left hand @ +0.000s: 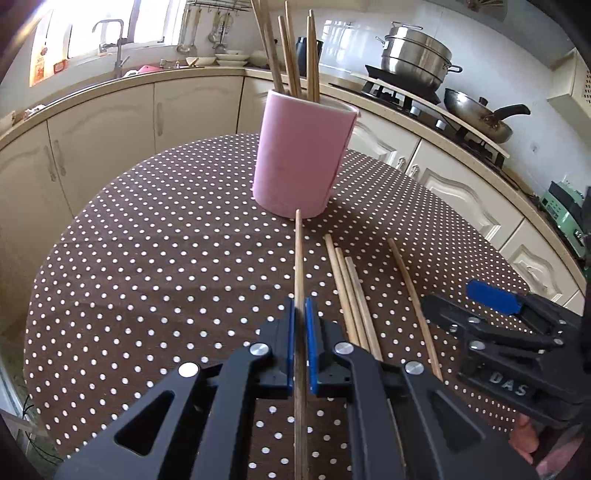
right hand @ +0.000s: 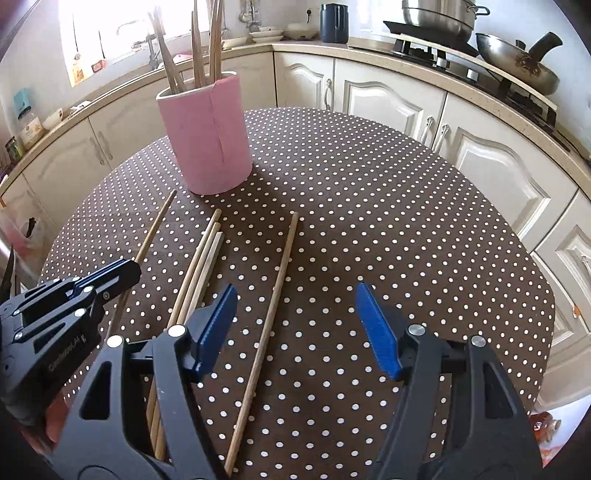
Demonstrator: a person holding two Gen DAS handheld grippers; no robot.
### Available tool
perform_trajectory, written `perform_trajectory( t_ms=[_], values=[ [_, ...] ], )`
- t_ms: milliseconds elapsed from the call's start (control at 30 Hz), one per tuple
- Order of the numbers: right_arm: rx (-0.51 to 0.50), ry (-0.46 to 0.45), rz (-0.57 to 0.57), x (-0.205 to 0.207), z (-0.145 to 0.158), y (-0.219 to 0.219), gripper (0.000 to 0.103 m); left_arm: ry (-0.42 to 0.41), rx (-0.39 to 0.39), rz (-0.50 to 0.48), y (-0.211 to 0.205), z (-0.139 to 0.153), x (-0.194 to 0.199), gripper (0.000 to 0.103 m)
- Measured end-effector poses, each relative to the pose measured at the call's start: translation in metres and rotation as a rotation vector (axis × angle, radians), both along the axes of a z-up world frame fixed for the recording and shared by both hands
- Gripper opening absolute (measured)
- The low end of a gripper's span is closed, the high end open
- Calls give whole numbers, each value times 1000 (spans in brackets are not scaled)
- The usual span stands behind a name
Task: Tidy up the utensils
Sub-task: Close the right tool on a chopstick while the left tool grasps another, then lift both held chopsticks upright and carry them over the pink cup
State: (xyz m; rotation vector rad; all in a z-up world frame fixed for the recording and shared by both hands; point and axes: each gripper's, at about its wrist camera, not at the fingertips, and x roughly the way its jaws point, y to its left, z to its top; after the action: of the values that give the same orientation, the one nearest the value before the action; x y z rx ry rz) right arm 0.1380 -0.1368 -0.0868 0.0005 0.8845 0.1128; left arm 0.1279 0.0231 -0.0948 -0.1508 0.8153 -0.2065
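Observation:
A pink cup (left hand: 301, 155) holding several wooden chopsticks (left hand: 291, 55) stands on the polka-dot table (left hand: 147, 258). My left gripper (left hand: 300, 308) is shut on one wooden chopstick (left hand: 299, 251) that points toward the cup's base. It also shows at the left in the right wrist view (right hand: 127, 267). Three chopsticks (left hand: 349, 288) lie side by side to its right, with one more (left hand: 410, 288) further right. My right gripper (right hand: 297, 295) is open and empty, low over the table, with a single chopstick (right hand: 273, 291) between its jaws. The cup (right hand: 207, 136) stands ahead to its left.
Cream kitchen cabinets (left hand: 192, 107) and a counter curve behind the table. A steel pot (left hand: 417, 55) and a wok (left hand: 480, 114) sit on the stove at the right. A sink with a faucet (left hand: 110, 40) is at the back left. A dark jug (right hand: 334, 22) stands on the counter.

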Motion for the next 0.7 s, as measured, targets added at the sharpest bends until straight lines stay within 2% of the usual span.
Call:
perform_trajectory(
  t_ms=[33,100,200,300,400,467,633,700],
  values=[
    [-8,14,-4,3,-1,1,54,0,-12,-3,1,0,0,7],
    [-23,57,-15,8,-7,3,44,-1,-29,-1,3,-1,0,7],
    [-55,68,-14,11,-9,7,40,6,-61,-13,7,-3,-1,7],
    [-71,72,-1,11,-8,11,31,20,-85,-23,9,-6,0,7],
    [-87,60,49,8,-8,22,11,35,-116,-35,11,-9,2,7],
    [-91,56,50,7,-9,24,8,30,-136,-43,14,-8,2,7],
    [35,78,45,13,-6,8,5,6,-124,-39,14,-5,-2,7],
    [44,44,42,12,3,4,5,-8,-112,-40,13,-3,-4,7]
  ],
)
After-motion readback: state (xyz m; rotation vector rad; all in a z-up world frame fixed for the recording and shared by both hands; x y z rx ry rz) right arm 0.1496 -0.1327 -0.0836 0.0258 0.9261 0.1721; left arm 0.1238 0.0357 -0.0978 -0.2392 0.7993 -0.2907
